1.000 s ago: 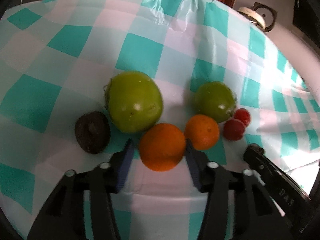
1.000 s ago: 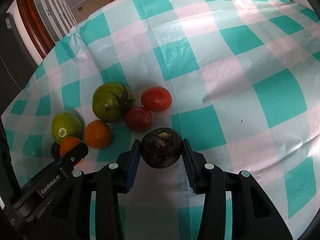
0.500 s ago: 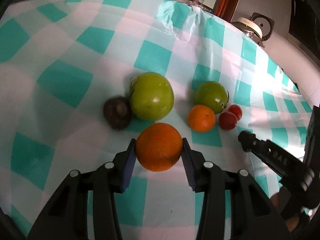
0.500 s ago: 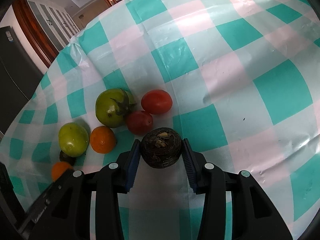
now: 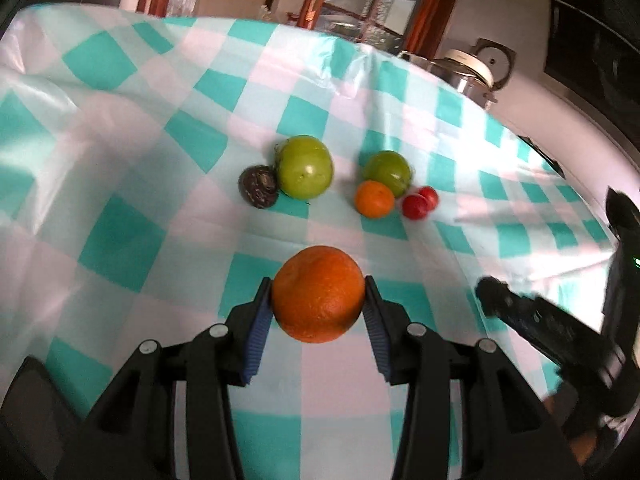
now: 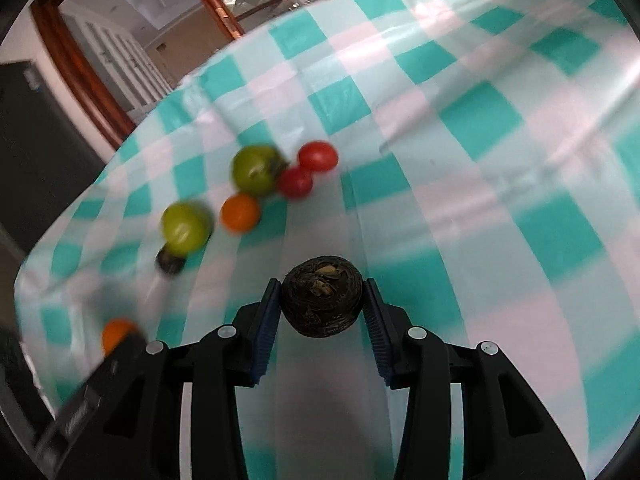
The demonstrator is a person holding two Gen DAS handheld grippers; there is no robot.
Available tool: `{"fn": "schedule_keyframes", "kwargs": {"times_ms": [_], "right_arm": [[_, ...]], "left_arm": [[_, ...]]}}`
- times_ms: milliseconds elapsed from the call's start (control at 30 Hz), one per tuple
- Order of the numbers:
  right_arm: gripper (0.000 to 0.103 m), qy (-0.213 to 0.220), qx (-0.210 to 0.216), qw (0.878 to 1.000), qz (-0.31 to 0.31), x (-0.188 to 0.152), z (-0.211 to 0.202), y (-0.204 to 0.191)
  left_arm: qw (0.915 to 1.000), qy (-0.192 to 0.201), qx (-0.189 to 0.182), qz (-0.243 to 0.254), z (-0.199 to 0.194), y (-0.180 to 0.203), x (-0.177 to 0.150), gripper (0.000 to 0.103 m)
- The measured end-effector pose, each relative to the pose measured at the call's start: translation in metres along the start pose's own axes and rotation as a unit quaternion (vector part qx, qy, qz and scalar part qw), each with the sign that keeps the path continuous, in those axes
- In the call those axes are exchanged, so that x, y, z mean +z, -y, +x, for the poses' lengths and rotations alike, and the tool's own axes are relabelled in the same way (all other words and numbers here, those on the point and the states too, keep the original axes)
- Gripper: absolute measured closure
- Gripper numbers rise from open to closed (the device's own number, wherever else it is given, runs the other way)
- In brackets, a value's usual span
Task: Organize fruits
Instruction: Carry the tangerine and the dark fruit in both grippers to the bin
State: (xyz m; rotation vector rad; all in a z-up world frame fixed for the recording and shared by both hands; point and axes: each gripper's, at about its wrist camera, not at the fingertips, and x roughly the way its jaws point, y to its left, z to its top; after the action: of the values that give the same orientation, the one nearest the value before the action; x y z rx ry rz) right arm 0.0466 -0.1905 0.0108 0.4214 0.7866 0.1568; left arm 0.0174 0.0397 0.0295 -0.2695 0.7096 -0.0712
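My left gripper [image 5: 319,298] is shut on a large orange [image 5: 319,293] and holds it above the checked cloth. My right gripper [image 6: 322,298] is shut on a dark brown round fruit [image 6: 322,295], also raised. On the cloth lie a big green tomato [image 5: 305,167], a second green tomato [image 5: 387,172], a small orange [image 5: 374,199], two red tomatoes [image 5: 419,202] and another dark fruit [image 5: 258,187]. The same group shows in the right wrist view, around the small orange [image 6: 240,212].
A teal, pink and white checked tablecloth [image 5: 132,168] covers the table. A metal pot with a lid [image 5: 472,70] stands beyond the far edge. The right gripper's body [image 5: 548,328] shows at the right of the left wrist view.
Both grippers have risen and pulled back from the fruit group, each carrying its fruit. The fruits on the cloth look smaller and farther away.
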Motion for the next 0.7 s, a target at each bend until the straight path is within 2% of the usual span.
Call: {"fn": "schedule_keyframes", "kwargs": {"times_ms": [200,433,600,700], "right_arm": [[0.061,0.02,-0.018,0.999,-0.041,-0.048,-0.076,-0.008],[0.061,0.034,-0.028,0.998,-0.044,-0.096,-0.141,0.016],[0.061,0.064,-0.037,0.997,-0.037,-0.12,-0.191,0.044],[0.061,0.08,-0.049,0.995,-0.032,-0.131,-0.217,0.062]], "left_arm": [[0.9992,-0.008,-0.017,0.035,-0.03,0.016,-0.032,0.059],[0.9945,-0.018,-0.036,0.096,-0.061,0.047,-0.071,0.059],[0.986,-0.023,-0.057,0.155,-0.079,0.085,-0.099,0.059],[0.9772,-0.02,-0.072,0.199,-0.092,0.113,-0.117,0.059]]}}
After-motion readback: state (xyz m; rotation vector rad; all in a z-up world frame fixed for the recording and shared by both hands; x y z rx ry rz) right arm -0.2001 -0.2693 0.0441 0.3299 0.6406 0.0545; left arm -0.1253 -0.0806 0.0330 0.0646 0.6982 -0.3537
